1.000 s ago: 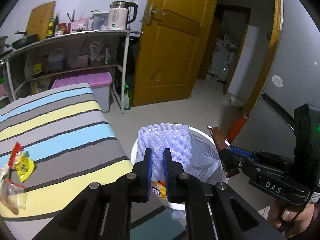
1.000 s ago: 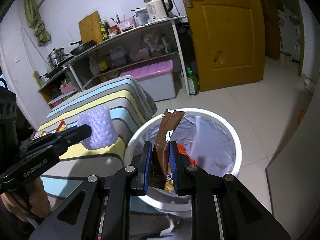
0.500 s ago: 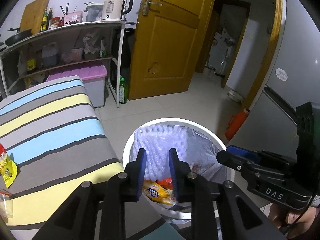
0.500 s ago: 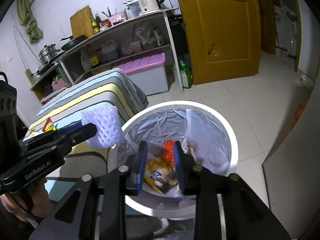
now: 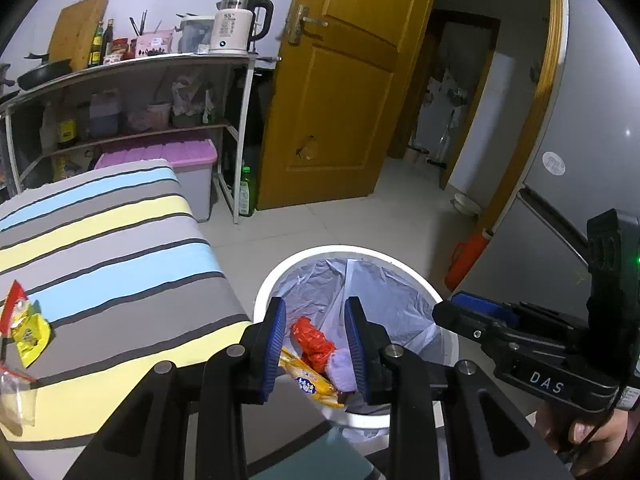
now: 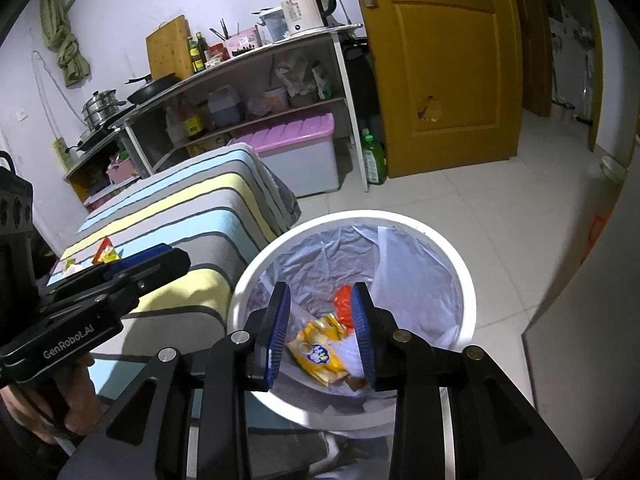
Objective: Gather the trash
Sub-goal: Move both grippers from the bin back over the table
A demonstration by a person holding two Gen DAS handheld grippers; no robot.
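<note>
A white trash bin (image 5: 340,251) with a pale liner stands on the floor beside the striped table (image 5: 100,240); it also shows in the right wrist view (image 6: 466,276). Inside lie a purple foam net (image 5: 340,368), a red wrapper (image 5: 312,340) and a yellow snack bag (image 6: 320,354). My left gripper (image 5: 315,340) is open and empty above the bin. My right gripper (image 6: 320,330) is open and empty above the bin. A yellow and red wrapper (image 5: 24,326) and a clear wrapper (image 5: 14,394) lie on the table's left part.
A shelf rack (image 5: 132,92) with a kettle (image 5: 238,26), bottles and a pink-lidded box (image 5: 176,160) stands behind the table. A yellow door (image 5: 340,88) is at the back. A grey fridge (image 5: 580,160) and an orange bottle (image 5: 466,258) are at the right.
Both grippers opened over the bin. The purple foam net dropped from my left gripper and the brown wrapper dropped from my right gripper into the bin.
</note>
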